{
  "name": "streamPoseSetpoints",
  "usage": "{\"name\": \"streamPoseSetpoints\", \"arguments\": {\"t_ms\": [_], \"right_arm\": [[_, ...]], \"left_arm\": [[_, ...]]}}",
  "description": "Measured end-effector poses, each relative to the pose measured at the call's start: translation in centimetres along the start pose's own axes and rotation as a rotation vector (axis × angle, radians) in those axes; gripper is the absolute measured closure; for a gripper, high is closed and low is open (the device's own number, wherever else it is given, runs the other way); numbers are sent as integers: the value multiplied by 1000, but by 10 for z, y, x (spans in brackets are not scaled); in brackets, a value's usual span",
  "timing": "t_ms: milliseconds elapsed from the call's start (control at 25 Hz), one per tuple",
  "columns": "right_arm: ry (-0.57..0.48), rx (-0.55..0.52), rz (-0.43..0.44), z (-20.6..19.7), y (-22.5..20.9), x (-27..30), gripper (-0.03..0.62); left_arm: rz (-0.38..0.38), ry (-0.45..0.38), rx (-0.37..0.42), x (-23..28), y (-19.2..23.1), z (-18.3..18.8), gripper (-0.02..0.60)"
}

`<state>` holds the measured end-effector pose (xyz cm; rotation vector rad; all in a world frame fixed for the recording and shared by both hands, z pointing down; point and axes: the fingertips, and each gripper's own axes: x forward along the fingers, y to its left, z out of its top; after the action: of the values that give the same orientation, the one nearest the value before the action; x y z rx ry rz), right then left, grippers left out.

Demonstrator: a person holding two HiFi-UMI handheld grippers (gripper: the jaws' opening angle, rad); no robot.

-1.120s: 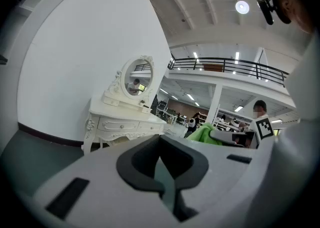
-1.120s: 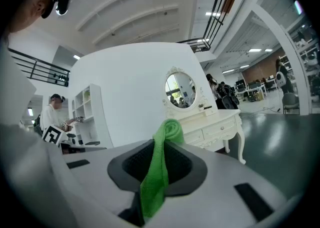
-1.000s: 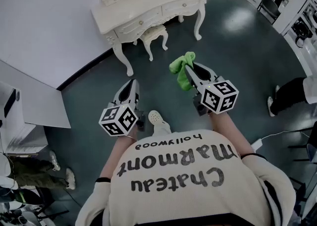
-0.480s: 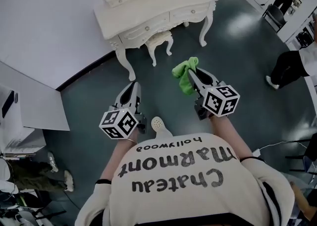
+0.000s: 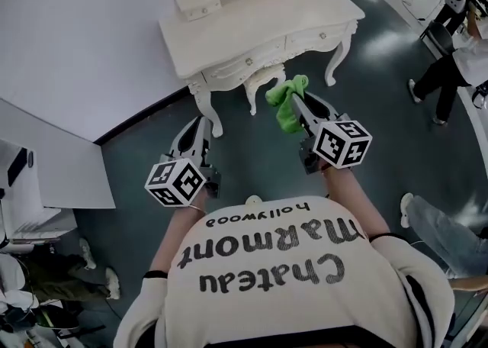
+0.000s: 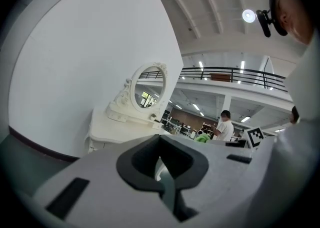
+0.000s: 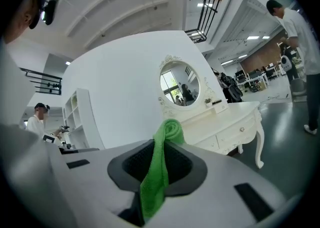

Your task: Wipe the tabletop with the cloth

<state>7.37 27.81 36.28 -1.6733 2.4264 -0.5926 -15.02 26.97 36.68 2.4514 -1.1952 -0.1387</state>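
The right gripper (image 5: 296, 99) has its jaws closed on a bright green cloth (image 5: 286, 102), which is pinched near its middle: one bunched end stands up above the jaw tips and the rest trails down between the dark pads (image 7: 134, 162), as the right gripper view shows with the cloth (image 7: 167, 132) filling the slot of the gripper (image 7: 161, 164). The cloth is carried in the air over the dark floor (image 5: 252, 163), just in front of the front edge of the pale surface (image 5: 252, 22) and not resting on it. That surface belongs to an ornate white dressing table (image 5: 305, 37) with carved legs and drawers, standing against a white wall (image 5: 76, 33), and a matching stool (image 5: 264, 79) is tucked under its front edge. An oval mirror (image 7: 180, 84) in a carved frame rises from the back edge of the surface; the left gripper view shows the same mirror (image 6: 148, 92). The left gripper (image 5: 200, 121) is held lower and to the left of the right one, over the floor before the table's front left leg; its jaws are closed together with nothing between them, its gripper (image 6: 162, 164) empty. Both are held by a person in a cream sweater (image 5: 274, 270). Another person (image 5: 450, 56) stands on the floor well off to the right.
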Motion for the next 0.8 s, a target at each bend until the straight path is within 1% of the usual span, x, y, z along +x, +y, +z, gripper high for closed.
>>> {"name": "streamPoseSetpoints", "arguments": {"t_ms": [120,240,440,640,720,800], "right_arm": [[-3,-24,15,8,3,29,522],[4,-29,8,5,-5,49,522],[67,16,-34,-20,-28,61,522],[151,59,-76,-43,-57,79,522],[174,60,-81,-45,-68,97,522],[181,54,-74,-43,-76,116,522]], "left_arm": [[18,-19,-6,14,24,18,574],[19,-22,-3,27,39,24,574],[24,38,-38,43,52,3,574],[52,97,-105,65,70,-22,574],[65,114,-119,81,82,-25,574],[75,108,-124,96,94,-21,574]]}}
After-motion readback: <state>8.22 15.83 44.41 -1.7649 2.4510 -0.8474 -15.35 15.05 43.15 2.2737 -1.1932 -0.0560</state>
